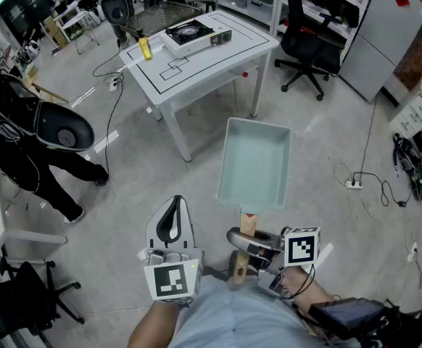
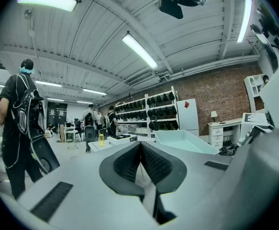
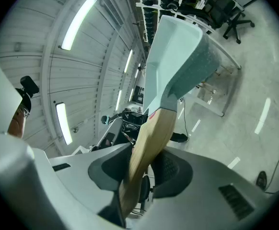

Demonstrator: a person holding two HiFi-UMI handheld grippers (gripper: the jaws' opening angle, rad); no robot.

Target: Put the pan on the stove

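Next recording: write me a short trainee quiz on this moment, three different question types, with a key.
1. True or false: the pale blue rectangular pan with wooden handle is not on the white tabletop stove with black burner.
2. Which gripper clamps the pan's handle? A) left B) right C) neither
3. Fill in: the left gripper has its jaws ____.
Key: 1 true; 2 B, the right gripper; 3 shut, empty.

Grey concrete floor, white table, black office chair, brick wall, strip lights overhead
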